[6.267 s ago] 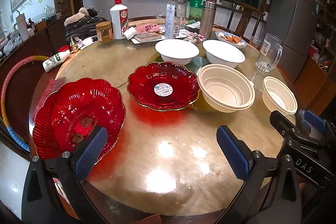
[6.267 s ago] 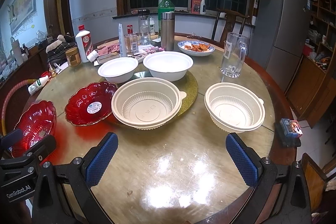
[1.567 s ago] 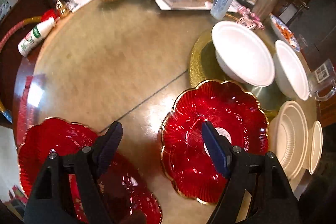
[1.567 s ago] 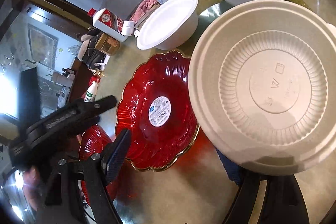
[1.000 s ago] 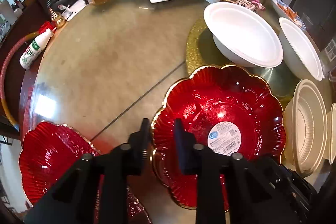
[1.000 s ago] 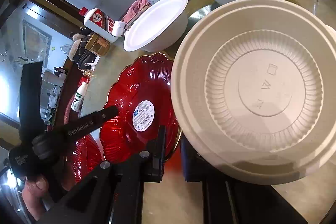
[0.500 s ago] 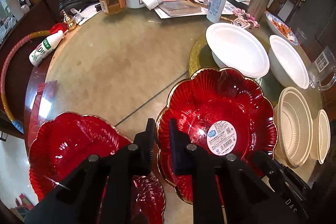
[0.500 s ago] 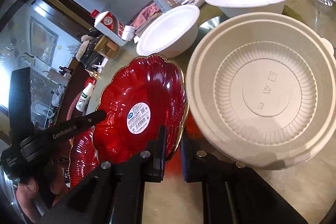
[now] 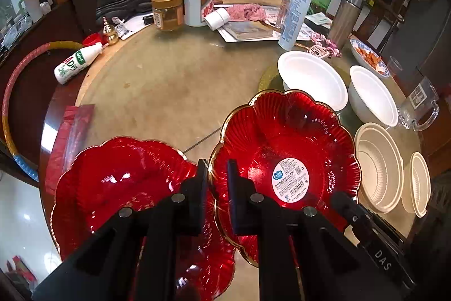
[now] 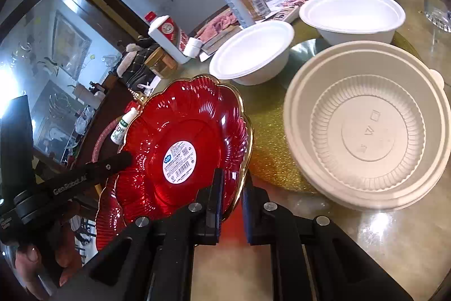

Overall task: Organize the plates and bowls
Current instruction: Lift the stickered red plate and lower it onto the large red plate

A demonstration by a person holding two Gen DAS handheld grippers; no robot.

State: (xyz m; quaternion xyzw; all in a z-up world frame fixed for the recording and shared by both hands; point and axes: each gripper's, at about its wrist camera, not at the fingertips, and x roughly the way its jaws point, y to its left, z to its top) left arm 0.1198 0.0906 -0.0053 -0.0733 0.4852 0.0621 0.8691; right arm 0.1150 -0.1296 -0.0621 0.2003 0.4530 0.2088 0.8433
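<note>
Step in hand: stacking the red plates. Both grippers pinch the same red scalloped plate (image 9: 284, 157), the one with the white barcode sticker, by opposite edges. Left gripper (image 9: 217, 174) has its jaws nearly closed on the gold rim at the plate's left edge, centre-bottom of the left wrist view; right gripper (image 10: 232, 188) has its jaws nearly closed on the rim at the plate's lower right edge in the right wrist view. The plate looks tilted and lifted off the bench (image 9: 169, 92), though I cannot tell if any edge still touches. A second red plate (image 9: 118, 188) sits lower left in the left wrist view, just beside and partly under the held one. Beige ribbed plastic bowl (image 10: 369, 140) is right of centre in the right wrist view, two white foam bowls (image 10: 253, 52) behind it. Next move, as I judge it: carry the held plate toward lower left, level it over the second red plate, lower until nested, then release both rims together. Glossy rim may slip.
</note>
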